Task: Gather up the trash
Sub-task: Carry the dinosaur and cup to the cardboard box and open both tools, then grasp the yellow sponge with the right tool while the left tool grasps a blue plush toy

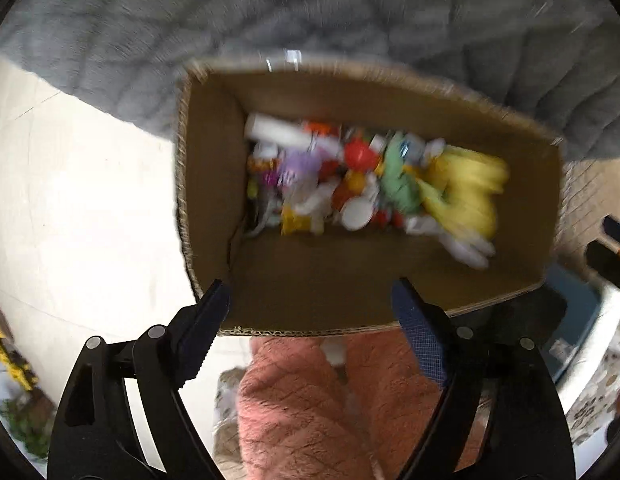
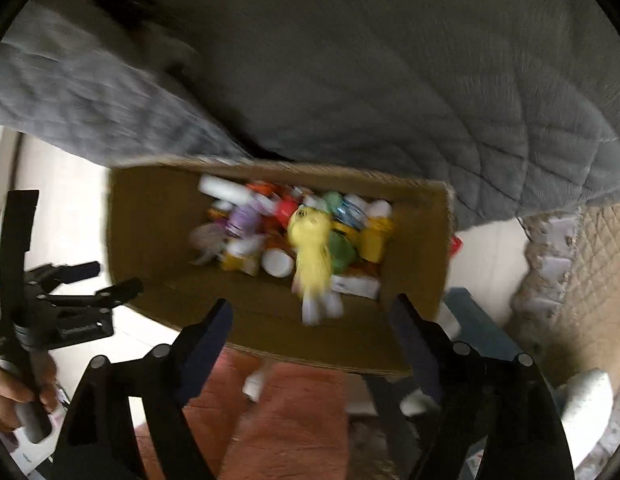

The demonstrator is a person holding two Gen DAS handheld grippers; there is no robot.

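Nearest in both wrist views are the claws themselves: the left claw (image 1: 310, 300) and the right claw (image 2: 312, 318) each have their jaws wide apart with nothing between the pads, and both point steeply down. Below them a pink fleece garment (image 1: 310, 408) on the person fills the bottom of each picture, and in the right wrist view a hand (image 2: 13, 392) grips the handle of the left claw off to the left side. Just past the fingertips sits the cardboard box (image 1: 213, 184), open at the top, its near wall running between the two jaws in each view and its long axis lying across the pictures from left to right. Inside it is the collected trash (image 1: 350, 184), a blurred heap of coloured wrappers, caps and a white tube, with a yellow piece (image 2: 312, 240) lying loose on top toward the near wall; in the right wrist view it sits almost straight ahead of the open jaws, while in the left view it lies off to the right end of the box. By that reading the right claw is the nearer one to it. Beyond the box hangs a grey quilted bed cover (image 1: 350, 12) over pale floor (image 1: 81, 200).
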